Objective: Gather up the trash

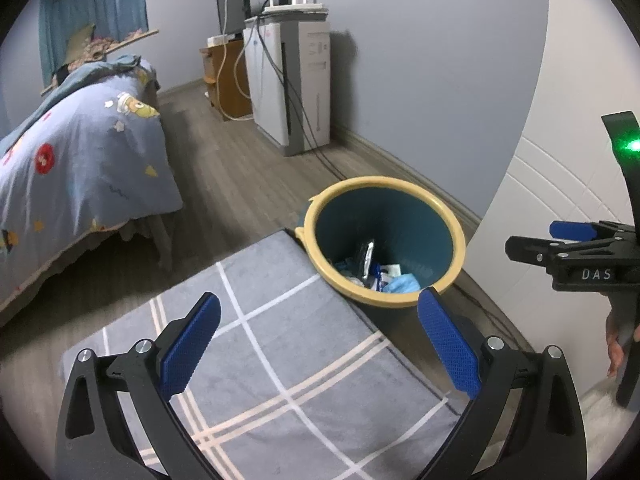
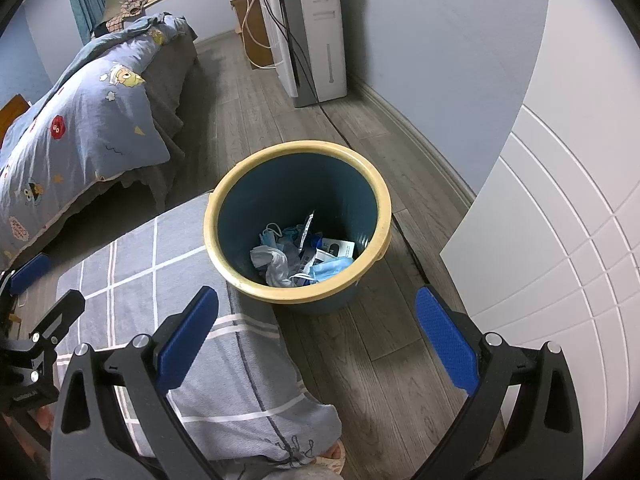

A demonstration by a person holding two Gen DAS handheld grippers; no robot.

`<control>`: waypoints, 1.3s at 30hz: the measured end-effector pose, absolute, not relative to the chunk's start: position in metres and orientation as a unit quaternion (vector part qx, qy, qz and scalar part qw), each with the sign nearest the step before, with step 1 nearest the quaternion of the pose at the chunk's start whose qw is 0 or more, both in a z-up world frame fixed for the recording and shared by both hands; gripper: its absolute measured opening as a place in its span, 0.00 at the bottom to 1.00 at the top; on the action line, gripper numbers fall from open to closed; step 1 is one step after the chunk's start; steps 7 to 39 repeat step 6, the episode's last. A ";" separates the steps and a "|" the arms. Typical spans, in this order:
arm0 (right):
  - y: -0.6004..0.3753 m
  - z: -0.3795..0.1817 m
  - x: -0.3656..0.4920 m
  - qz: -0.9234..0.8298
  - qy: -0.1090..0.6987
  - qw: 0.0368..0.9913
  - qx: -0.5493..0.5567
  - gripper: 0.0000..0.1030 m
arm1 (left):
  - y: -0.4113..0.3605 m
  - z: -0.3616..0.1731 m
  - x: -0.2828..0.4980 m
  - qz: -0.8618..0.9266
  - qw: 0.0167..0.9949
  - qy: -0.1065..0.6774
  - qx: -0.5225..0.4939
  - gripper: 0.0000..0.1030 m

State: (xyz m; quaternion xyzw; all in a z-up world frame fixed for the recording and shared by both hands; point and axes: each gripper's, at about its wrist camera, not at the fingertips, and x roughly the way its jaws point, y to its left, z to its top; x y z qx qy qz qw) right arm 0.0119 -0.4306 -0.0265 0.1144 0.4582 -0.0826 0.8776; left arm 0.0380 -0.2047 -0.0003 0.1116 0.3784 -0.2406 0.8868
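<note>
A teal bin with a yellow rim [image 1: 440, 216] [image 2: 298, 148] stands on the wood floor at the corner of a grey checked rug [image 1: 260, 360] [image 2: 132, 264]. Inside lie several pieces of trash [image 2: 298, 256] [image 1: 380, 276]: blue face masks, crumpled paper, small wrappers. My left gripper [image 1: 320, 344] hangs open above the rug, short of the bin, with nothing between its blue pads. Over the floor just in front of the bin, my right gripper [image 2: 316, 344] is open and empty too. It also shows at the right edge of the left wrist view [image 1: 532, 242].
A bed with a blue cartoon quilt [image 1: 80, 168] [image 2: 92, 120] fills the left. A white appliance [image 1: 296, 80] [image 2: 316, 28] with trailing cables stands by the wall. A white panelled door [image 2: 560, 220] is at the right. A person's leg and slipper [image 2: 276, 412] are below.
</note>
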 end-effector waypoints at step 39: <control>-0.426 -0.023 0.013 -0.102 0.456 0.877 0.111 0.94 | -0.191 0.004 0.044 -0.241 0.883 0.392 0.088 0.95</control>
